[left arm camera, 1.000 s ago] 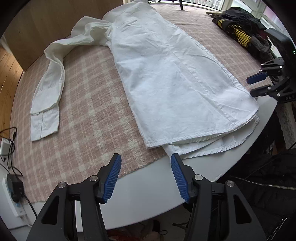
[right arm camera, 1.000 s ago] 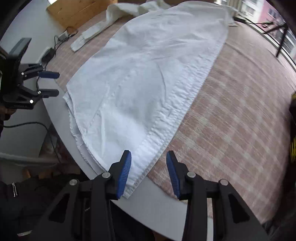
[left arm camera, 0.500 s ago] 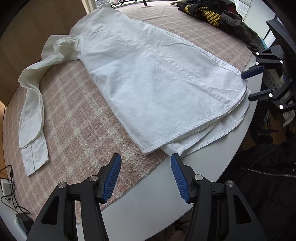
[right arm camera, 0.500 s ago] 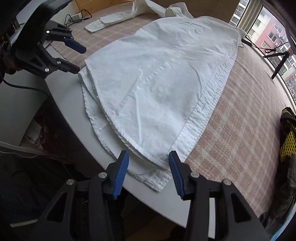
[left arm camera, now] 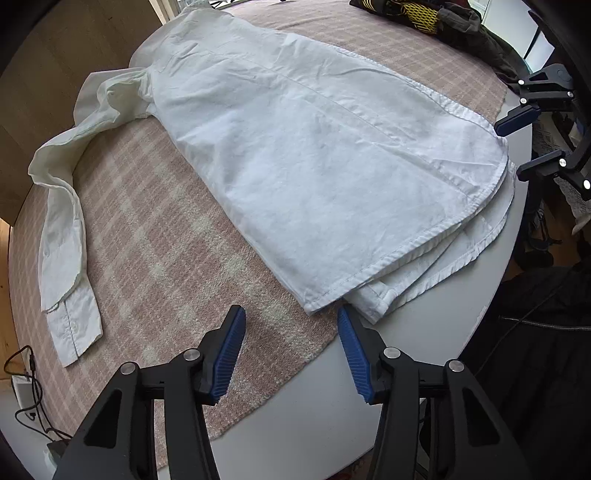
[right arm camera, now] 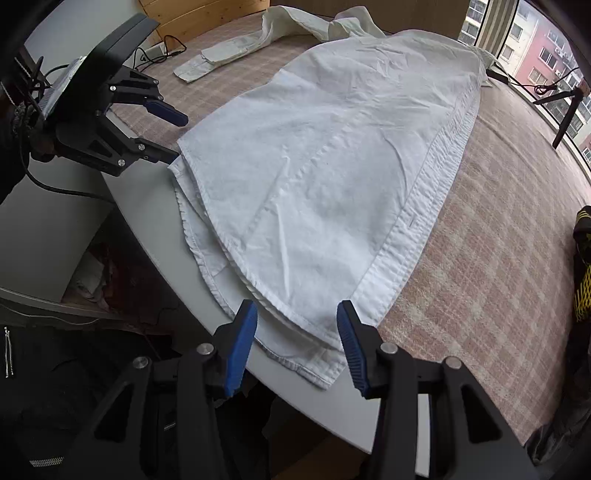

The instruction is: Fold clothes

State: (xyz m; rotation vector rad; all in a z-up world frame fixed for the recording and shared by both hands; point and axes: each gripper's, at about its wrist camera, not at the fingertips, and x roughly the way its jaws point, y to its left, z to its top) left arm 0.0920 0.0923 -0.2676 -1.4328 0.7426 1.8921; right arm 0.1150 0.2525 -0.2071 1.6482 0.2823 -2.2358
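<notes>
- Left wrist view: the white shirt point(left arm camera: 317, 147) lies folded lengthwise on the pink checked cloth point(left arm camera: 155, 236) that covers the round white surface point(left arm camera: 317, 417), its hem hanging past the cloth's edge onto bare surface.
- One sleeve point(left arm camera: 62, 236) trails off to the left, cuff flat on the cloth.
- The left claw point(left arm camera: 290, 325) is spread wide and holds nothing; its blue fingertips point(left arm camera: 232, 343) sit just short of the hem's near corner, closer to it than half a second ago.
- The right claw point(left arm camera: 521, 147), also spread, hovers at the hem's far corner on the right.
- A pile of dark clothes point(left arm camera: 428, 18) sits at the far edge, nearer the top of the view than a second earlier.
- Right wrist view: the shirt point(right arm camera: 332, 166) fills the middle, its button strip running along the right side beside the cloth point(right arm camera: 498, 258).
- The right claw point(right arm camera: 295, 325) is spread with the layered hem corner lying between its tips, not pinched; a second ago it was over the button strip.
- The left claw point(right arm camera: 166, 136) sits at the hem's left corner, closer to the shirt than before.
</notes>
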